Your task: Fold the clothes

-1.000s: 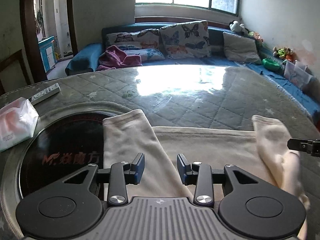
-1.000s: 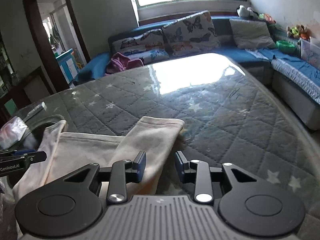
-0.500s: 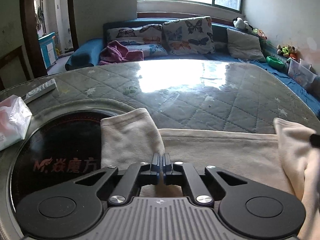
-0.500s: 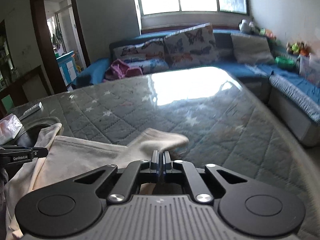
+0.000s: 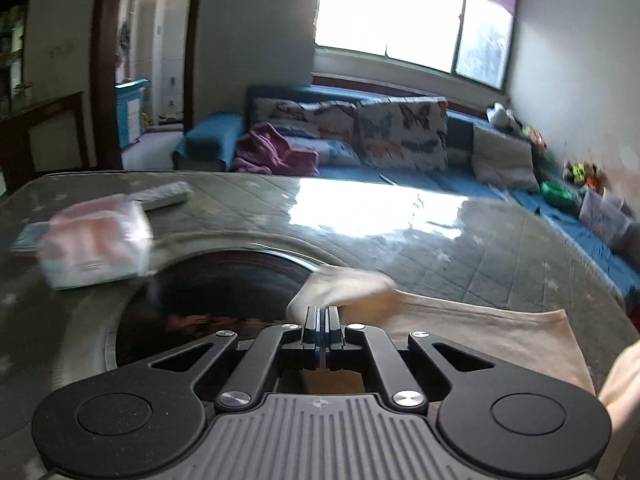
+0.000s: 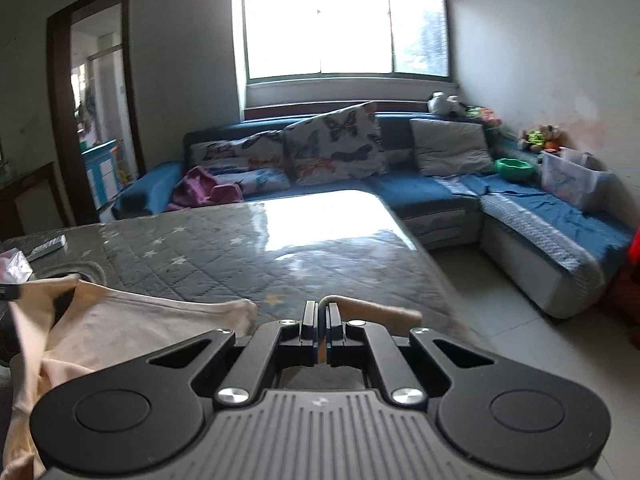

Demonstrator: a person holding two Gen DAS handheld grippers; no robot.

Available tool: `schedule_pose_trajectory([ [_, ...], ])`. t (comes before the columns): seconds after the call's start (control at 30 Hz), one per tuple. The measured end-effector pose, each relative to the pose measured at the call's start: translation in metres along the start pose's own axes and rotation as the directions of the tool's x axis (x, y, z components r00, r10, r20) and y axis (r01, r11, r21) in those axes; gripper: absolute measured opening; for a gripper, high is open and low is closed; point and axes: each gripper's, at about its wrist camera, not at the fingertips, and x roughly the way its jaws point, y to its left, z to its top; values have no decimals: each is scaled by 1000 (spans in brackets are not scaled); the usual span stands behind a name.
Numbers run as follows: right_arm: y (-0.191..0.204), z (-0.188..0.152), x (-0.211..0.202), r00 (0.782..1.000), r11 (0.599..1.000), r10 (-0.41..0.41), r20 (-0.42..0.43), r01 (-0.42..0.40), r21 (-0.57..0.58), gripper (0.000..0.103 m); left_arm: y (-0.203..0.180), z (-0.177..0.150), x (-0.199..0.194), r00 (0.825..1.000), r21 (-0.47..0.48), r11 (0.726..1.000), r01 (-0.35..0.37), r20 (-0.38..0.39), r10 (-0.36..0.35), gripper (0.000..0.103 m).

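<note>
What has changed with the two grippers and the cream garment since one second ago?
Both grippers were open over the sleeves. The left gripper has shut on the left sleeve, the right gripper on the right sleeve, and both have lifted. The garment body stays on the table.

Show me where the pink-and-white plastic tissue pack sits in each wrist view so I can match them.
Left wrist: the pink-and-white plastic tissue pack lies left of centre on the table, blurred, just in front of the grey remote control.
Right wrist: only a sliver of it shows at the far left edge.
Shared landmark: the remote, just beyond the pack in both views.
</note>
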Motion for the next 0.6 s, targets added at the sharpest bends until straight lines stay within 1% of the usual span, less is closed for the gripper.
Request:
schedule_pose_trajectory([
  [0.17, -23, -14, -32, 996, 996, -84, 22, 83, 25, 3, 41, -13, -48, 999, -62, 997, -34, 22, 36, 2],
  [0.27, -37, -25, -46, 993, 992, -122, 6, 122, 42, 3, 63, -29, -71, 997, -86, 994, -72, 14, 73, 2],
  [0.37, -44, -36, -50, 990, 989, -138, -27, 139, 45, 3, 81, -48, -86, 992, -106, 986, -127, -12, 127, 2],
  [0.47, -46, -43, -44, 989, 990, -131, -69, 134, 46, 8, 92, -67, -95, 988, -126, 980, -153, -54, 148, 2],
  [0.53, -45, -49, -37, 988, 991, -121, -94, 126, 50, 10, 93, -73, -95, 986, -124, 980, -159, -67, 151, 2],
  [0.6, -45, -55, -27, 986, 991, -112, -122, 120, 59, 22, 95, -79, -96, 985, -121, 979, -164, -80, 155, 2],
])
